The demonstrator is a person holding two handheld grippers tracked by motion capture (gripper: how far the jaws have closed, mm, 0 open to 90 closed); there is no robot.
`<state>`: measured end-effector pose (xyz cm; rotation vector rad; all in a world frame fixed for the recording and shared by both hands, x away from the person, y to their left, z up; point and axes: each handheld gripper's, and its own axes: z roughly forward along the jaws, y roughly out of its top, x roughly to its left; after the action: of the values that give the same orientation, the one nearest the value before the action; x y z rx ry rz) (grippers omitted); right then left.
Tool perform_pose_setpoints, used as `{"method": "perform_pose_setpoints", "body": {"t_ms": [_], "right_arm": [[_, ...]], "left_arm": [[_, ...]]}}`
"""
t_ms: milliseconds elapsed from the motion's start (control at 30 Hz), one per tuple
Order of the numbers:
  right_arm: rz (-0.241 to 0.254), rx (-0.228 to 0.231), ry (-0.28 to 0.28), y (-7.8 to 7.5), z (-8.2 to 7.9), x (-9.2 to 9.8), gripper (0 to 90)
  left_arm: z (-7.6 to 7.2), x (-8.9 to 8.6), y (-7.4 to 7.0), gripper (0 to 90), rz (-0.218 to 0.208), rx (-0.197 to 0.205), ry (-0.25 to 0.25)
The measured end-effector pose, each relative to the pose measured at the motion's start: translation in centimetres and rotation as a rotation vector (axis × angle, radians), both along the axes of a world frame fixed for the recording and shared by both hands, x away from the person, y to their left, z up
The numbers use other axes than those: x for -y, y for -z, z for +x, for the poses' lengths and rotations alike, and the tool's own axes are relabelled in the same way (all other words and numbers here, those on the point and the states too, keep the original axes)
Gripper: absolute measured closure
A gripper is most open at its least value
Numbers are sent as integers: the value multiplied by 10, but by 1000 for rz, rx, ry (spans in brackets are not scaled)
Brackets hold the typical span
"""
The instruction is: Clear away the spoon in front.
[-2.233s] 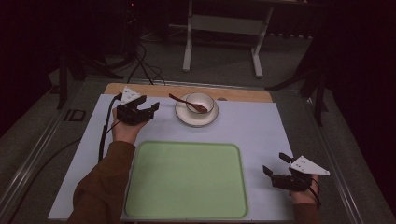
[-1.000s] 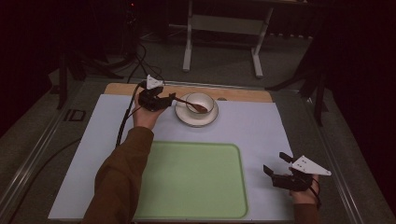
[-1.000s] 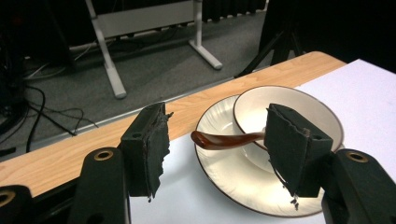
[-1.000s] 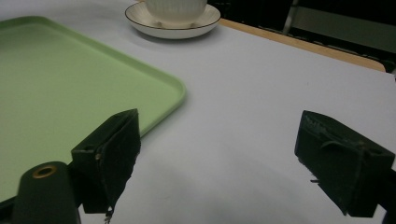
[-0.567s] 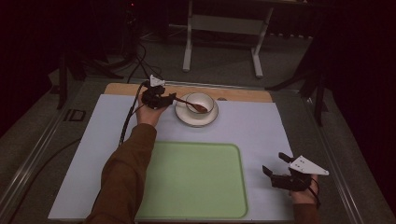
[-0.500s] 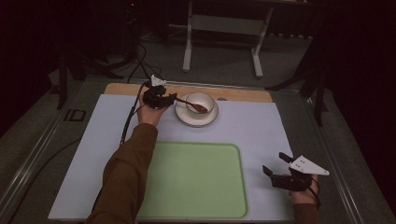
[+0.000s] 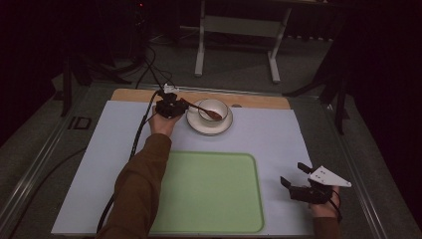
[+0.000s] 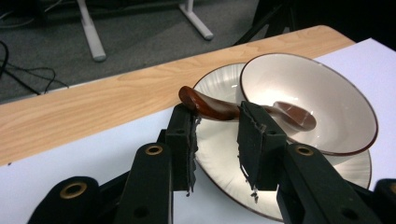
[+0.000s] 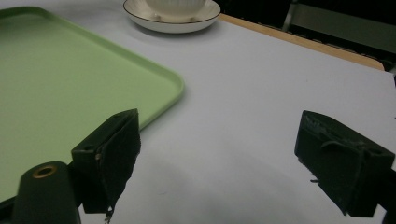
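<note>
High view, upper middle: one bowl (image 7: 214, 110), one saucer (image 7: 197, 124), one spoon (image 7: 201, 108); left gripper (image 7: 175, 105) jaws, just closing, straddle its handle; right gripper (image 7: 292, 179) jaws open.

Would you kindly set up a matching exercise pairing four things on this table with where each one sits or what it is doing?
Things:
1. brown wooden spoon
2. white bowl with dark rim
3. light green tray
4. right gripper

States:
A. lies bare on the white mat
B. open, beside the tray
C. handle between the left gripper jaws
D. stands on a white saucer

Pairs: 1-C, 2-D, 3-A, 4-B
</note>
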<state>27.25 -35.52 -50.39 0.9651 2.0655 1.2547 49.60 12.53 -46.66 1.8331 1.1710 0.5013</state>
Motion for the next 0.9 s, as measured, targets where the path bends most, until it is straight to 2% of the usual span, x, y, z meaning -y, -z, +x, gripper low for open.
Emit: {"method": "perform_pose_setpoints", "body": {"t_ms": [33, 167, 333, 367, 467, 667, 767, 900], "right_arm": [[-1, -1, 0, 0, 0, 0, 142], [-1, 1, -1, 0, 0, 0, 142], [-1, -1, -1, 0, 0, 0, 142], [-2, -1, -1, 0, 0, 1, 142], [-3, -1, -2, 0, 0, 1, 142], [-4, -1, 0, 0, 0, 1, 142], [-5, -1, 0, 0, 0, 1, 142], [-6, 0, 0, 0, 0, 0, 142]], "left_arm": [[0, 0, 0, 654, -5, 4, 0], [4, -2, 0, 519, -40, 12, -26], [9, -6, 3, 502, -80, -3, -35], [11, -8, 4, 506, -107, -10, -32], [14, -10, 3, 515, -139, -10, -30], [13, -6, -3, 614, -114, -2, 0], [11, -6, -3, 651, -93, -13, 12], [5, -8, -3, 699, -91, -24, 42]]}}
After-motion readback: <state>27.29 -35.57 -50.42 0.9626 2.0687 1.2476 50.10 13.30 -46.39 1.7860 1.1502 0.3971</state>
